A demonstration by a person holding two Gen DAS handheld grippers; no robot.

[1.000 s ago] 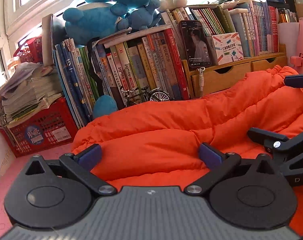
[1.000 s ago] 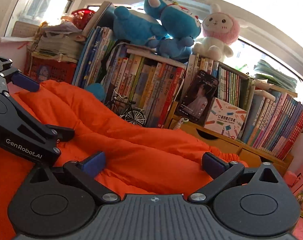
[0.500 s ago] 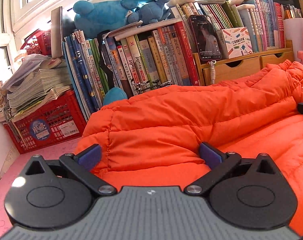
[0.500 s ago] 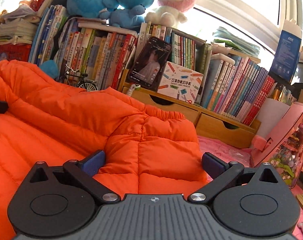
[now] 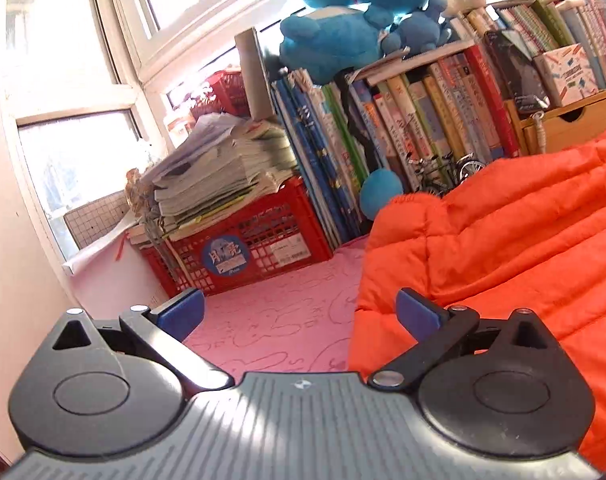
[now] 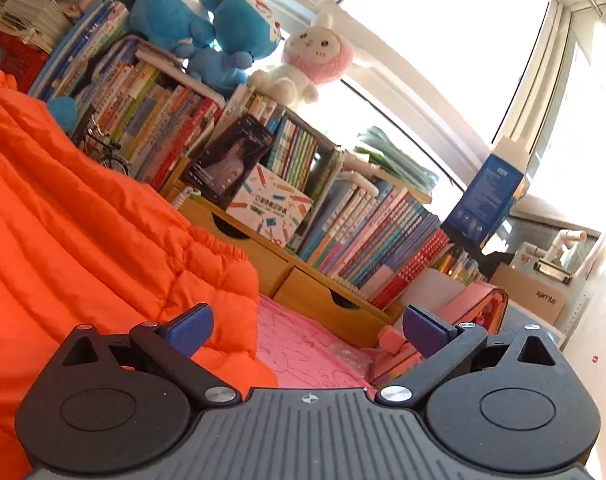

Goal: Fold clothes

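Observation:
An orange puffer jacket [image 5: 503, 248] lies on the pink mat [image 5: 279, 320]. In the left wrist view it fills the right side, with its left edge by my right fingertip. My left gripper [image 5: 299, 312] is open and empty, over the mat at the jacket's left end. In the right wrist view the jacket [image 6: 87, 240] fills the left side and its cuffed end sits near my left fingertip. My right gripper [image 6: 307, 330] is open and empty, over the pink mat [image 6: 303, 344] at the jacket's right end.
A red crate [image 5: 239, 248] stacked with papers stands at the left. Rows of books [image 5: 415, 120] with blue plush toys [image 5: 343, 28] on top line the back. Wooden drawers [image 6: 303, 284], a phone [image 6: 227, 160] and a pink case [image 6: 475, 304] stand at the right.
Both grippers have swung outward, left to the left and right to the right. Each now sits at an end of the jacket over the mat instead of above its middle.

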